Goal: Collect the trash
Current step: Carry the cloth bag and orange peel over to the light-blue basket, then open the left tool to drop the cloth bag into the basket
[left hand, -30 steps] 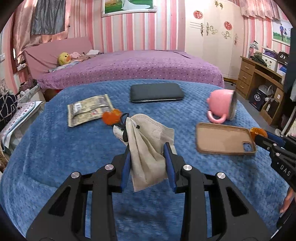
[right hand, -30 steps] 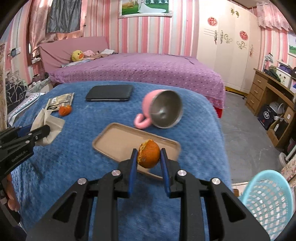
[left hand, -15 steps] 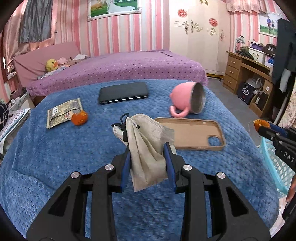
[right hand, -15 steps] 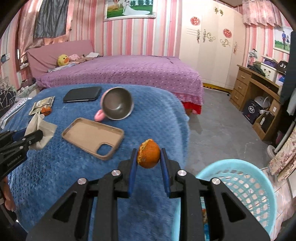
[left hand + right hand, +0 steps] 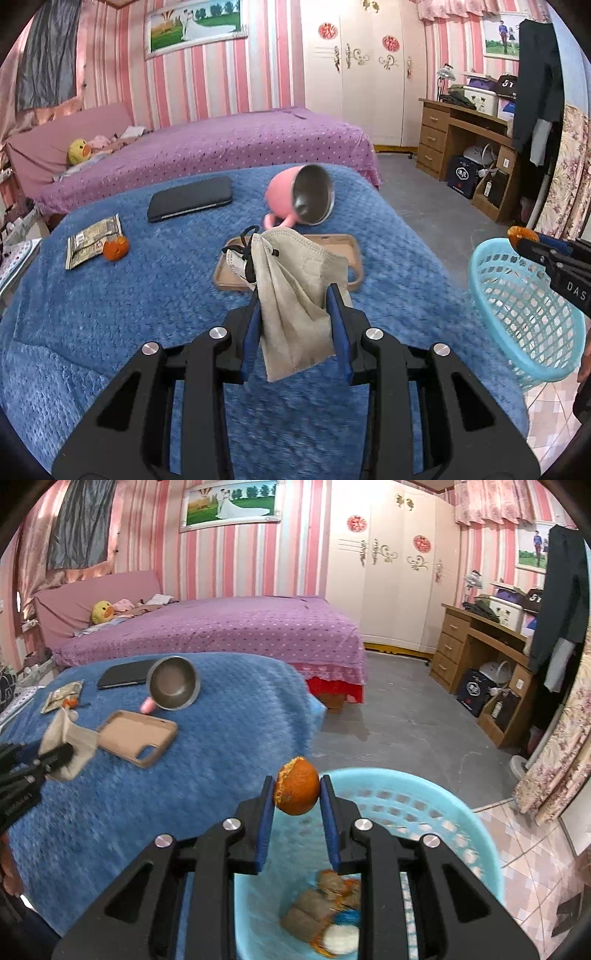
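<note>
My left gripper [image 5: 293, 306] is shut on a beige face mask [image 5: 295, 291] and holds it above the blue blanket [image 5: 110, 314]. My right gripper [image 5: 296, 792] is shut on an orange peel [image 5: 296, 786] and holds it over the light-blue basket [image 5: 476, 834], which has trash in its bottom. In the left wrist view the basket [image 5: 517, 306] is at the right with the right gripper [image 5: 524, 240] above its rim. Another orange peel [image 5: 115, 249] and a wrapper [image 5: 92, 240] lie on the blanket at the left.
A pink mug [image 5: 301, 201] lies on its side beside a tan phone case [image 5: 343, 254] and a black phone [image 5: 190, 197]. A purple bed [image 5: 221, 147] stands behind. A wooden desk [image 5: 491, 653] stands at the right across grey floor.
Both grippers have swung right. The right gripper has carried the orange peel from the bed's edge to over the basket. The left gripper still holds the mask.
</note>
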